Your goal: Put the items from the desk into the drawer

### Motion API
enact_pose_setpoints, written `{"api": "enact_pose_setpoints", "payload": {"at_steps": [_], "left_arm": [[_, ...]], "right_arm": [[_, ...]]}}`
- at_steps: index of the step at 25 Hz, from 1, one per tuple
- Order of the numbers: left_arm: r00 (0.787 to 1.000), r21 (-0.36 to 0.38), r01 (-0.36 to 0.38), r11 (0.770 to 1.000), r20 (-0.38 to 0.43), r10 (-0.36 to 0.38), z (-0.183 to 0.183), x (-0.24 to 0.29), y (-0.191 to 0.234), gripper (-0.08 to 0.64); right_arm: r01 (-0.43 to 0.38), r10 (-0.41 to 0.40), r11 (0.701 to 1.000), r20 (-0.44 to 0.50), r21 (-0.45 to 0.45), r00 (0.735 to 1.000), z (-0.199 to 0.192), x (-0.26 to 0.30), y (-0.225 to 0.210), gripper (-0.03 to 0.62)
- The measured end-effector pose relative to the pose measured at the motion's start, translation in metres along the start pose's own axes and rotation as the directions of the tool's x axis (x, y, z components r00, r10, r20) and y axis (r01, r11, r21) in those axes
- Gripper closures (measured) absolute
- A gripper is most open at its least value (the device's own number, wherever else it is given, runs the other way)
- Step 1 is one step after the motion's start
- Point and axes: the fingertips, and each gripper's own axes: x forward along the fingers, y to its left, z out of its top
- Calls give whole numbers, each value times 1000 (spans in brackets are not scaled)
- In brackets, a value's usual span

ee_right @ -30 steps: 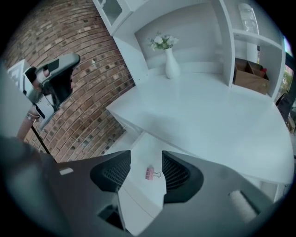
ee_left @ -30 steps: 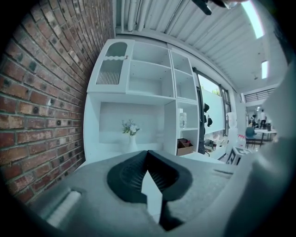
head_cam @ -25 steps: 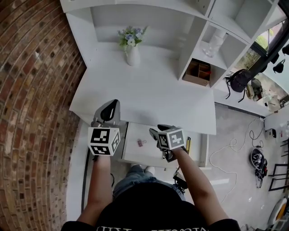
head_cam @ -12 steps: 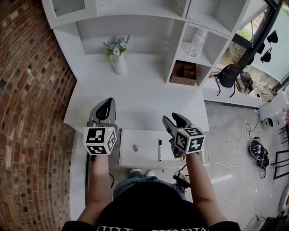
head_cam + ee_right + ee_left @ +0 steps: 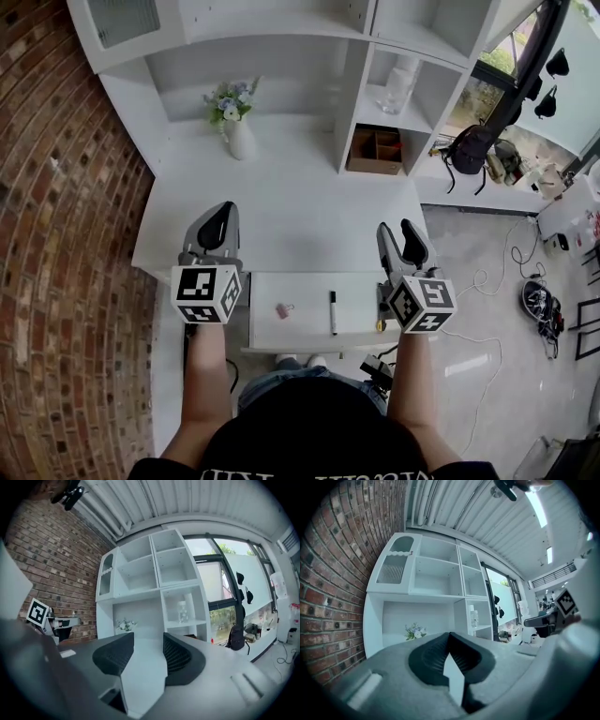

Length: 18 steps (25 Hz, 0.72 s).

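The white drawer (image 5: 309,336) stands pulled out under the front edge of the desk (image 5: 281,206). In it lie a small pink clip (image 5: 283,309) and a black marker (image 5: 332,312). My left gripper (image 5: 220,228) hovers over the desk's front left, to the left of the drawer, jaws shut with nothing in them; the left gripper view shows the left gripper (image 5: 449,637) with its tips meeting. My right gripper (image 5: 401,236) is held at the drawer's right end, over the desk's front right corner. The right gripper (image 5: 147,644) is open and holds nothing.
A white vase of flowers (image 5: 234,122) stands at the back of the desk. The shelf unit on the right holds a wooden box (image 5: 375,148) and a glass jar (image 5: 398,84). A brick wall (image 5: 66,234) runs along the left. Cables and bags lie on the floor at the right.
My right gripper has come up from over the drawer and swung right to the desk's corner, uncovering the marker in the drawer. The left gripper has risen slightly.
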Motion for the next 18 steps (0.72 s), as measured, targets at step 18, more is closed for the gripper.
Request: {"api": "enact_pose_setpoints", "payload": {"at_steps": [18], "left_arm": [[995, 71, 11, 997, 94, -18, 28, -6, -8, 557]], "right_arm": [[51, -12, 973, 170, -225, 985, 66, -25, 0, 586]]}}
